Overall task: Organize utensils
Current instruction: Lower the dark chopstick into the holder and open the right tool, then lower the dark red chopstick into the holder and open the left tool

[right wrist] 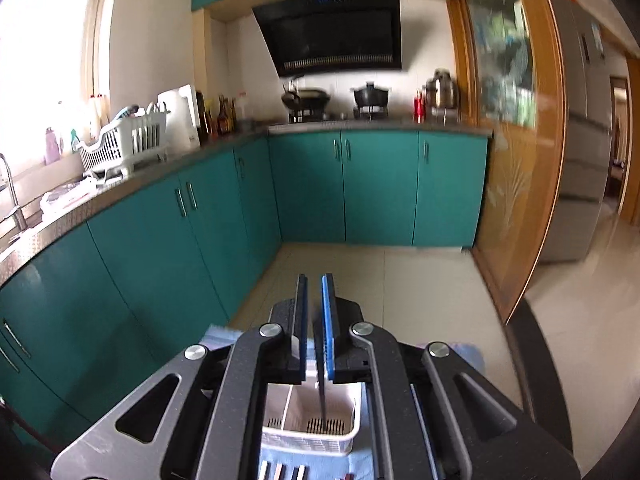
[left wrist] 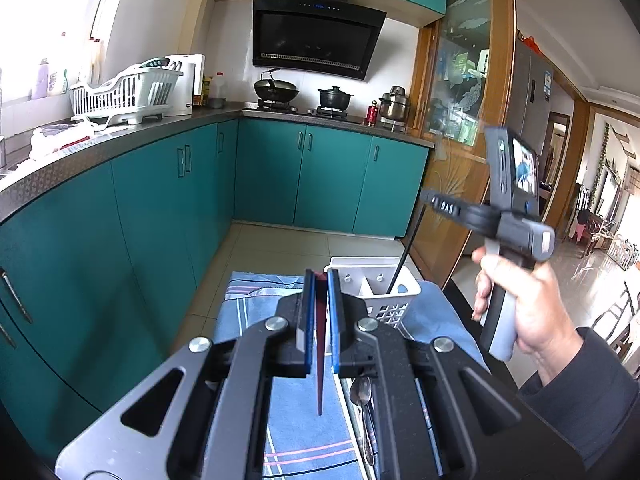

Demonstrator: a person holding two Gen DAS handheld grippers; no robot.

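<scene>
While the left hand-held gripper (left wrist: 320, 312) pinches a dark red chopstick (left wrist: 320, 360) between its blue pads, tip hanging down over the striped blue cloth (left wrist: 248, 304), the right hand-held gripper (right wrist: 317, 320) stands above the white slotted utensil caddy (right wrist: 312, 412) with its jaws narrowed on a thin black chopstick (right wrist: 322, 400) whose lower end reaches the caddy's floor grate. From the left wrist view the black chopstick (left wrist: 402, 264) leans out of the caddy (left wrist: 376, 284), which sits toward the far edge of the surface, and a metal spoon (left wrist: 360, 396) lies on the cloth near the near edge, partly hidden by the gripper body. Both chopsticks look light, stiff and smooth, so they will likely pivot or slip in a flat pinch; a hold near the thicker upper end, kept vertical, seems safest. The spoon is harder to lift flat and is best taken by the handle. Readable writing is scarce: "DAS" shows on the right gripper's arm (left wrist: 448, 209); the range hood's (left wrist: 316, 40) label is too small to read.
</scene>
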